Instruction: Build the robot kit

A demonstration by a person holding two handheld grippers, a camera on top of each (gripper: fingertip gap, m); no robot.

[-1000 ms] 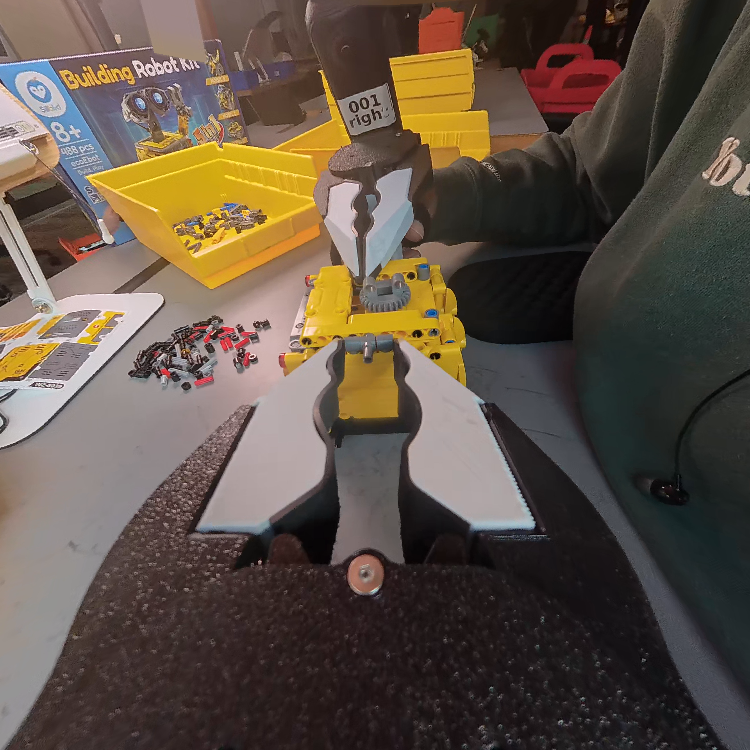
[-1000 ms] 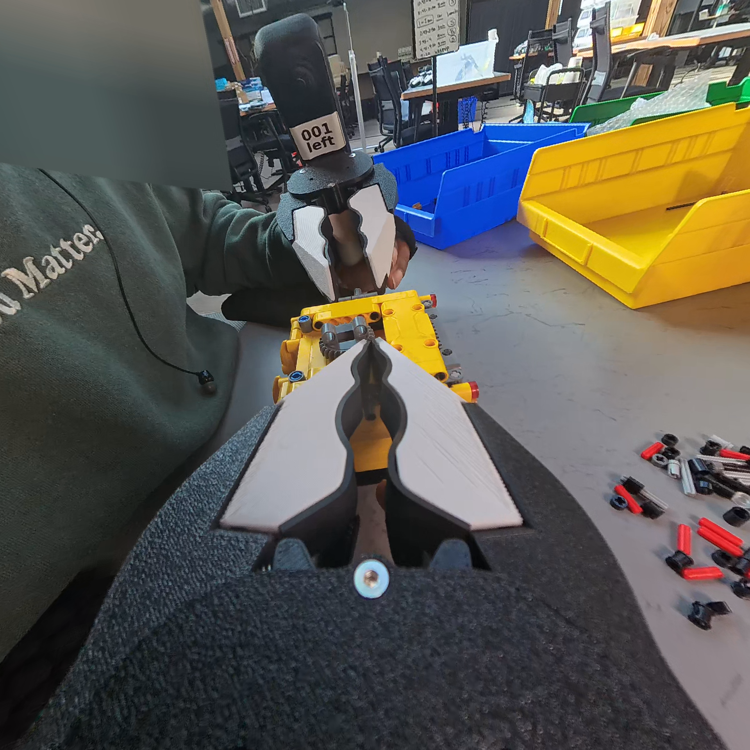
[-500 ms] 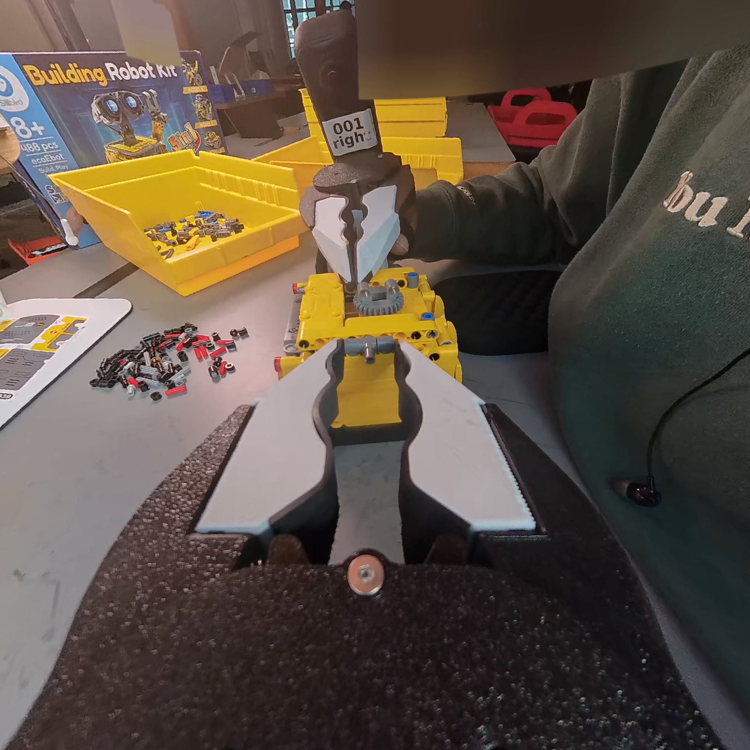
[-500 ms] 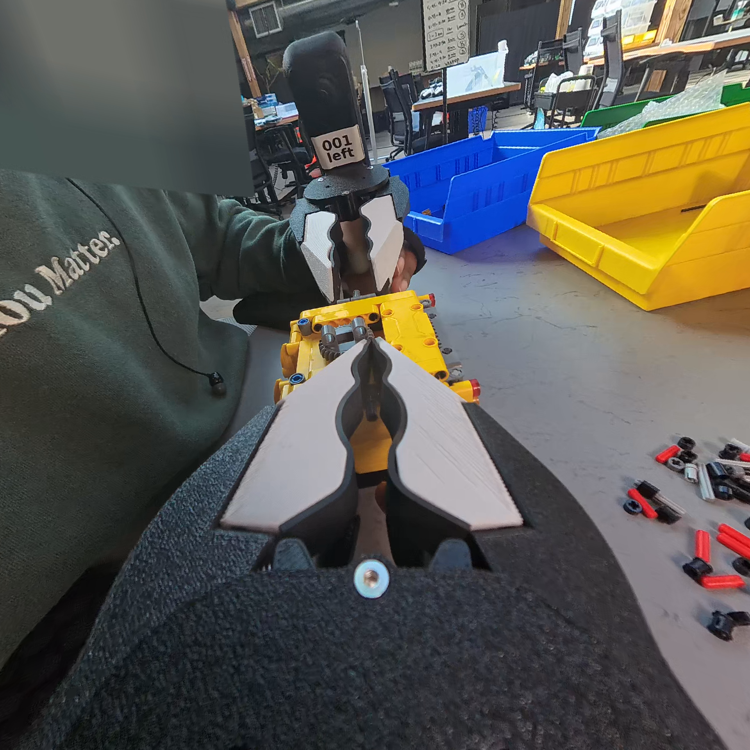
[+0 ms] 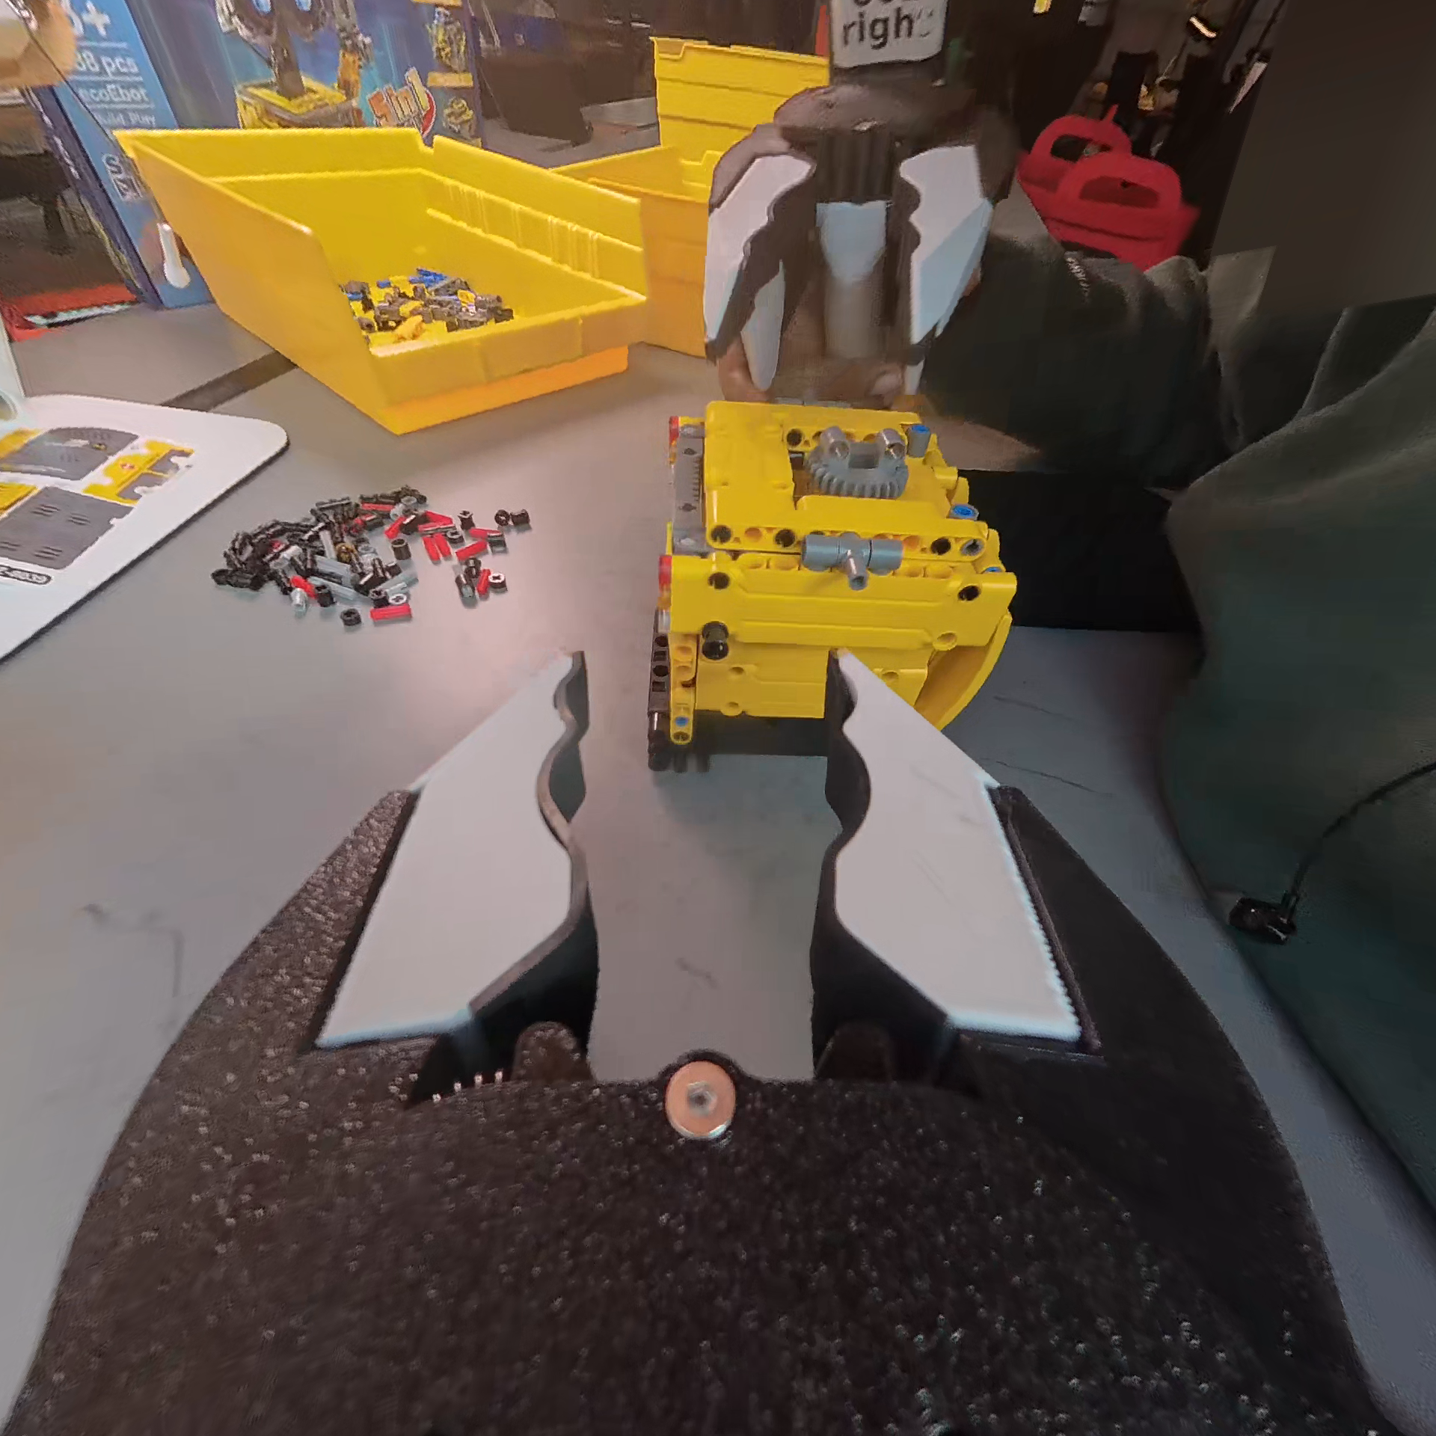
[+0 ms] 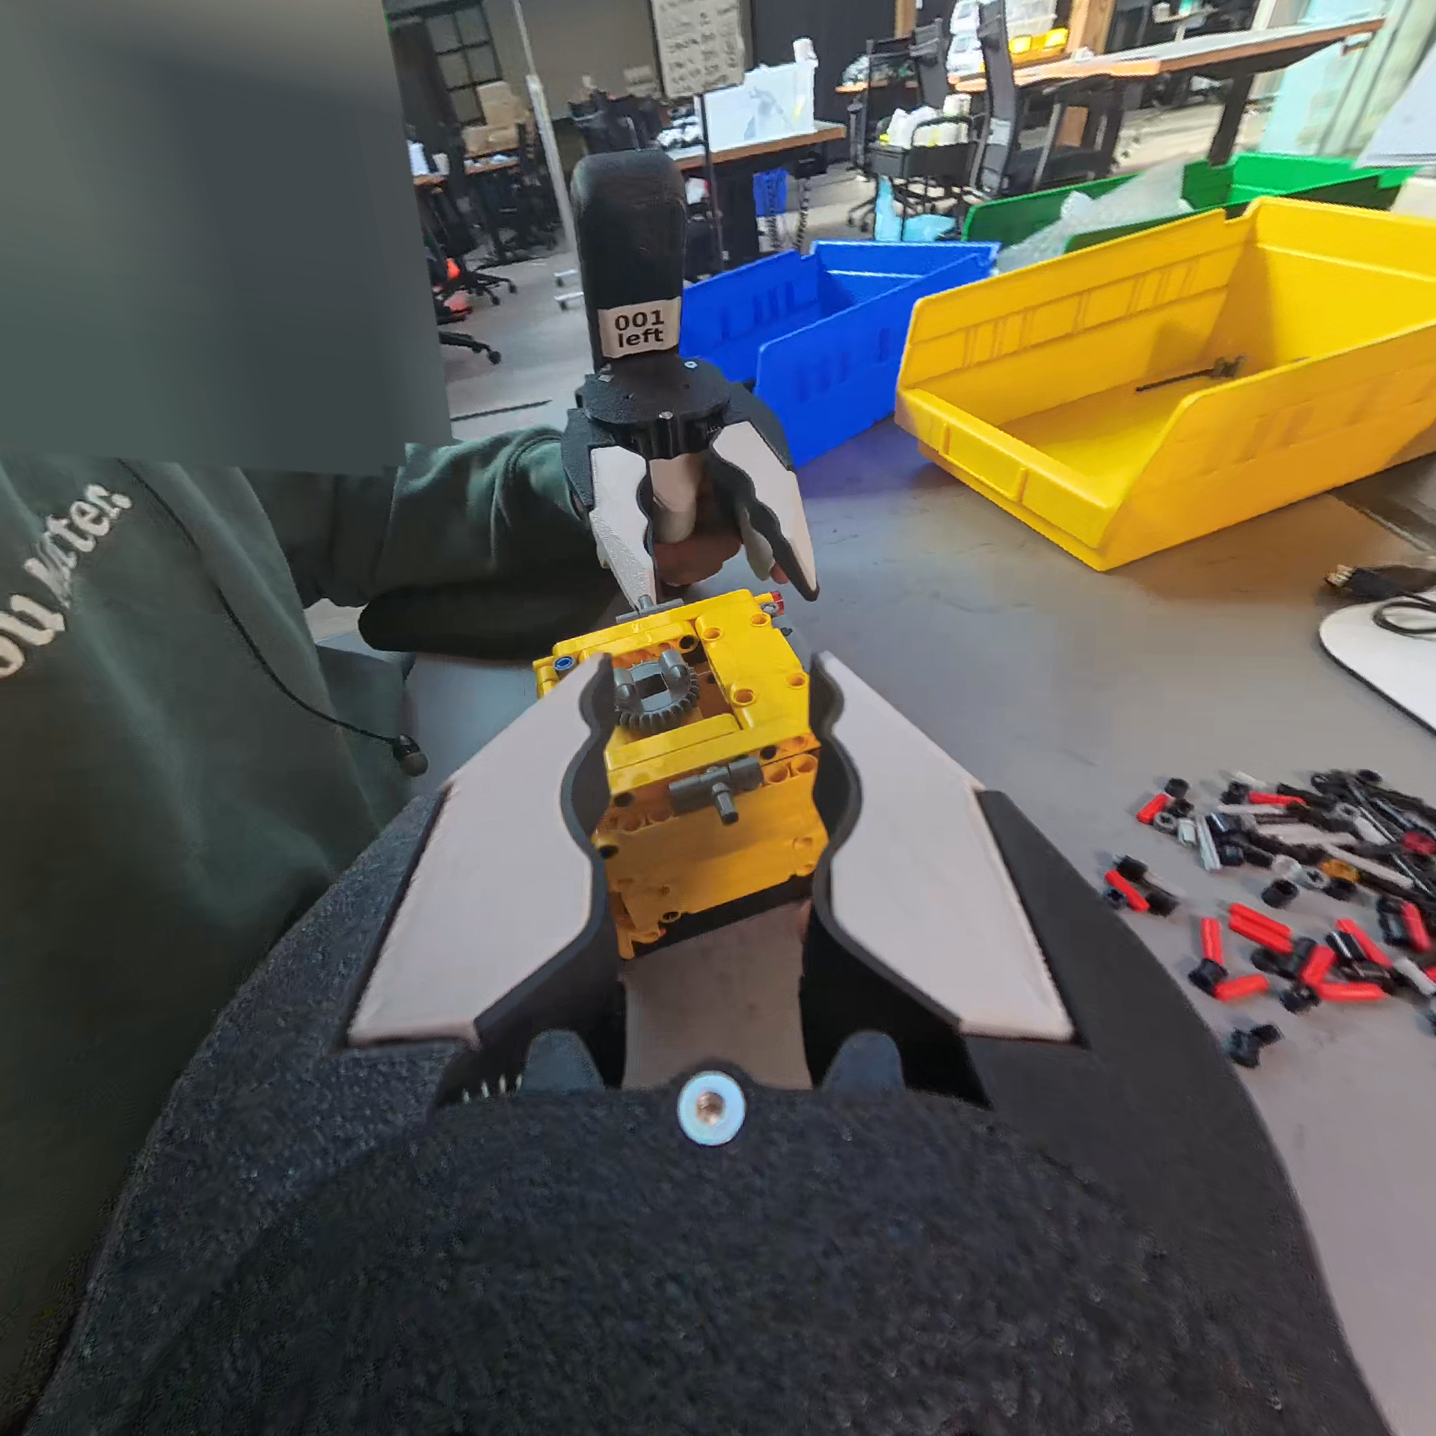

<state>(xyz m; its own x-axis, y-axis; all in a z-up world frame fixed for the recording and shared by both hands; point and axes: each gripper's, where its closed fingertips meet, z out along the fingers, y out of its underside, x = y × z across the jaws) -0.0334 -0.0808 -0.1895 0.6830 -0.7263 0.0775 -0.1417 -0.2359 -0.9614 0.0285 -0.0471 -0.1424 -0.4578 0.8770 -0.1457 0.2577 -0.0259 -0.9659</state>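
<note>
Both jaws spread wide: my left hand-held gripper (image 5: 703, 684) and right hand-held gripper (image 6: 707, 691) hold nothing, flanking the yellow brick model (image 5: 824, 590) on the bench (image 5: 233, 777).

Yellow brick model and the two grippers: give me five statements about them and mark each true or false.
1. Both grippers are open. True: the left gripper and the right gripper both show a wide gap between their fingers.
2. The yellow brick model stands on the grey table. True.
3. A grey gear sits on top of the model. True.
4. The loose red and black pieces lie inside the blue bin. False: they lie on the bare table.
5. The left gripper is clamped on the gear. False: it is open and sits low at one side of the model.
</note>
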